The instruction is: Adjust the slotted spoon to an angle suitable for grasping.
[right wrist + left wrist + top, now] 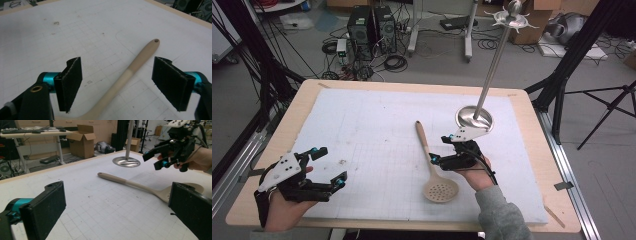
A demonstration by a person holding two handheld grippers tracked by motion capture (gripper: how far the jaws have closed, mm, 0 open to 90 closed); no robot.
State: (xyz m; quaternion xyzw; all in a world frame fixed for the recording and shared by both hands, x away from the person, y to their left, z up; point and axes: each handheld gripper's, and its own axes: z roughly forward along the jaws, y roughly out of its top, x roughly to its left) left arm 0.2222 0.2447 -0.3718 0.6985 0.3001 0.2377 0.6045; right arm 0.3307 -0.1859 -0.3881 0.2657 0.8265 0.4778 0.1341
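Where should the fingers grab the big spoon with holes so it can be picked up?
Probably by its handle. The slotted spoon lies flat on the white mat, and its long thin handle fits between the open fingers of the right gripper, which hangs just above it. Come straight down from above, one finger on each side. The wide round bowl looks harder to pinch.

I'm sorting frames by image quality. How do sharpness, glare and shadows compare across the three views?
High view: soft and low in detail, even light, faint shadows, a bright sheen on the metal stand base. Left gripper view: near fingers blurred, slotted spoon and right gripper sharper. Right gripper view: spoon handle sharp enough, no glare, table corners bend slightly.
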